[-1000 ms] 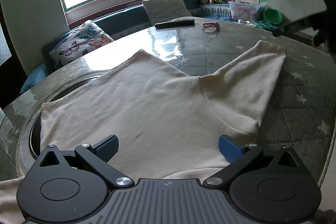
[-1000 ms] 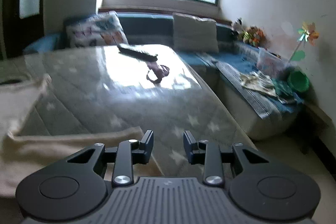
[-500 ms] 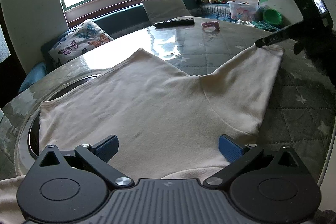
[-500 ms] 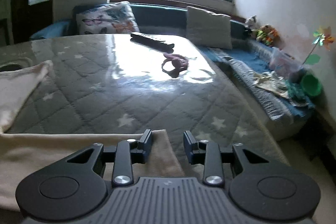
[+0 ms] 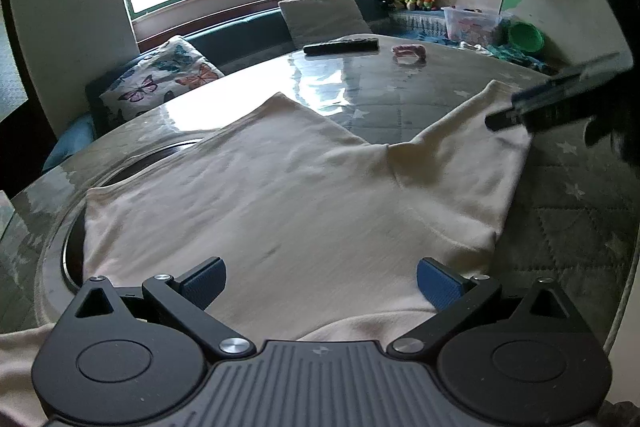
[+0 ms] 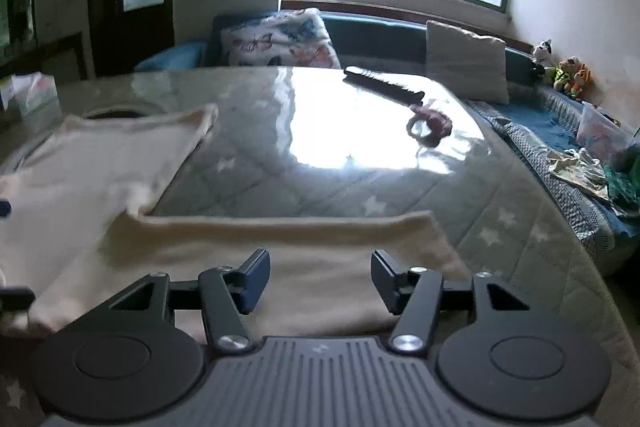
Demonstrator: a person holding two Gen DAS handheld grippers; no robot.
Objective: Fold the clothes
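A cream long-sleeved top (image 5: 280,195) lies flat on the round quilted table (image 5: 560,211). My left gripper (image 5: 320,281) is open over the top's near edge, with nothing between its blue pads. One sleeve (image 5: 472,155) stretches to the right. The right gripper shows in the left wrist view (image 5: 504,117), blurred, over that sleeve's cuff. In the right wrist view the sleeve (image 6: 312,251) lies across the front, and my right gripper (image 6: 320,277) is open just above it. The body of the top (image 6: 92,167) lies to the left.
A black remote (image 5: 340,47) and a pink hair tie (image 5: 408,53) lie on the far side of the table. A round recess (image 5: 72,251) shows in the table under the top's left edge. A couch with pillows (image 6: 280,39) runs behind the table.
My right gripper has opened and moved left over the sleeve's end. The left gripper has stayed open in place.
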